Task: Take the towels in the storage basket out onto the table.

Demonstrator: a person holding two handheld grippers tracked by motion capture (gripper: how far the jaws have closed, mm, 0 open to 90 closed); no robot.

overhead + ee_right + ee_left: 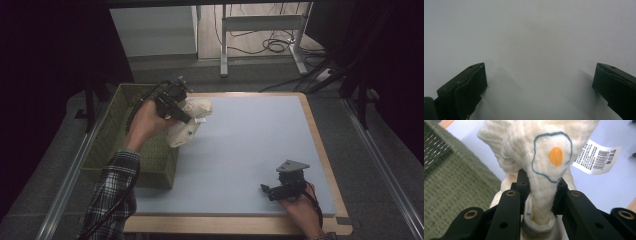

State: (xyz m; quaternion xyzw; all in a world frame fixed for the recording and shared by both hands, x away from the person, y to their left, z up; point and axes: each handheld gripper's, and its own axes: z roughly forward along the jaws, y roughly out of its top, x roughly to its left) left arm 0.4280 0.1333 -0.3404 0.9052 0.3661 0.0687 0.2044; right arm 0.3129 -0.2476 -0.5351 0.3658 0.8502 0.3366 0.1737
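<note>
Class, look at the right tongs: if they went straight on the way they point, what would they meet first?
The right tongs, jaws wide apart with nothing between them, point down at the pale blue table mat. They would likely meet that bare mat first, though depth is hard to judge.

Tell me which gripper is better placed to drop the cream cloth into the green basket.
Left. The left gripper already clamps the cream fried-egg-print cloth beside the green woven plastic basket; the right gripper sits open-jawed at the table's far corner.
</note>
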